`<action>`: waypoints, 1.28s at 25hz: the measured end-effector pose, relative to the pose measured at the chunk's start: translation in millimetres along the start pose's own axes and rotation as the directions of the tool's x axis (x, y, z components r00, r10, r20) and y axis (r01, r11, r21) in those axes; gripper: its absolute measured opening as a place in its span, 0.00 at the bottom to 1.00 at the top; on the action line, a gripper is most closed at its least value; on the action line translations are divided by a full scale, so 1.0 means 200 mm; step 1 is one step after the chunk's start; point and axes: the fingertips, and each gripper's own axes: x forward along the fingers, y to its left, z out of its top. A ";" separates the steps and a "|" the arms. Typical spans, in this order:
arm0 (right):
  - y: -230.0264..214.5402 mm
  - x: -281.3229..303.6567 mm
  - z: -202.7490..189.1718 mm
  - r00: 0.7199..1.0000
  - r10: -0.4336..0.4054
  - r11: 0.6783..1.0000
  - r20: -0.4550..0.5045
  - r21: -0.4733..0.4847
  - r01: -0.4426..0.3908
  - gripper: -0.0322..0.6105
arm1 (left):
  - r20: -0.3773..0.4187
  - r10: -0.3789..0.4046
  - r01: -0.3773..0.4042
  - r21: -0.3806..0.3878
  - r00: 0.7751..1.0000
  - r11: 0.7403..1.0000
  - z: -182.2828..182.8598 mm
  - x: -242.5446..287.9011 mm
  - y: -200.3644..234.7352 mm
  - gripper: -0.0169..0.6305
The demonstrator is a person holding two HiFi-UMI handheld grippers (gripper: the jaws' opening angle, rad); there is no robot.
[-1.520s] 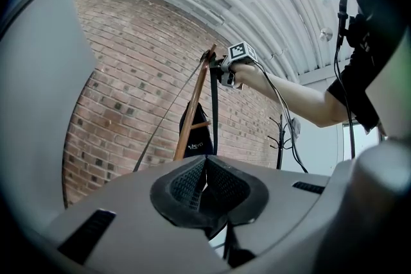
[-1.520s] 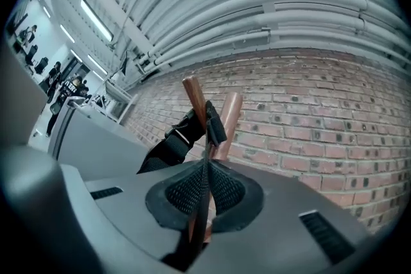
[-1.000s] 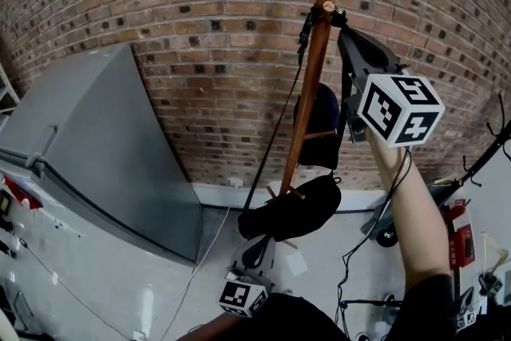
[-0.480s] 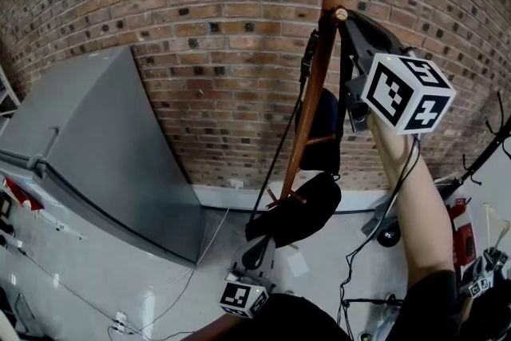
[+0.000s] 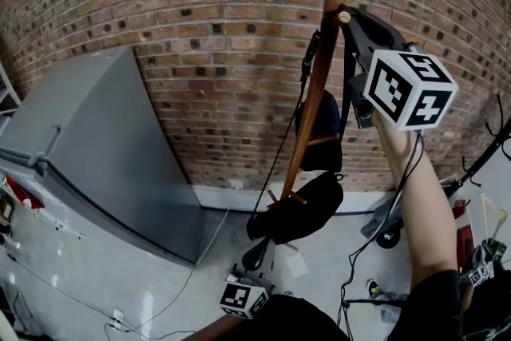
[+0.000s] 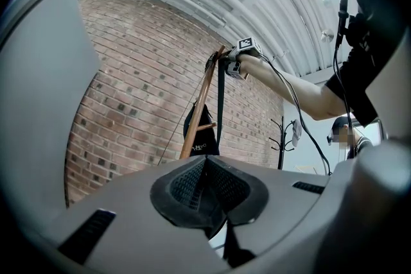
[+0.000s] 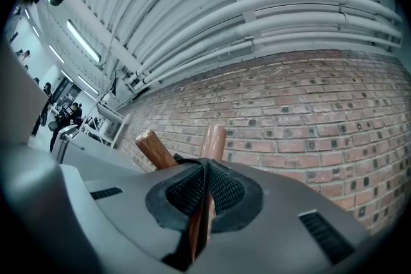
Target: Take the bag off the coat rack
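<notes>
Lifting bag strap (image 5: 345, 84) higher, right tool (image 5: 350, 15) clamped, beside peg (image 5: 343, 15)

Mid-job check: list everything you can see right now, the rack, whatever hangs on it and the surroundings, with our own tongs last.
Brick wall: one, red-brown, behind everything.
Coat rack: one, brown wood, against the brick wall, centre.
Bag: one, dark, hanging halfway up the rack.
Strap: one, black, from the bag up to the rack top.
Lower bundle: one, black, near the rack's foot; bag or hat, unclear.
Cabinet: one, grey, left of the rack.
Coat stand: one, black, far right.
Cables: several, black, on the floor.
Right tongs: one, grey, shut on the strap at the rack top.
Left tongs: one, grey, shut, empty, held low.
</notes>
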 end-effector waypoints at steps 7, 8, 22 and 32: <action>-0.01 0.00 0.03 1.000 0.002 1.000 -0.010 0.019 -0.001 0.08 | -0.009 -0.002 0.002 -0.010 1.000 1.000 0.00 0.00 0.00 0.05; -0.01 0.00 0.03 1.000 0.004 1.000 -0.010 0.023 -0.004 0.08 | -0.013 0.002 -0.002 -0.014 1.000 1.000 0.00 0.00 0.01 0.05; -0.02 0.02 0.20 1.000 0.013 1.000 0.023 -0.012 -0.013 0.08 | -0.009 -0.004 0.004 -0.008 1.000 1.000 -0.01 0.01 0.01 0.05; -0.02 0.02 0.29 0.999 0.013 0.999 0.050 -0.035 -0.012 0.08 | -0.005 -0.009 0.009 -0.006 1.000 1.000 0.02 0.04 0.01 0.05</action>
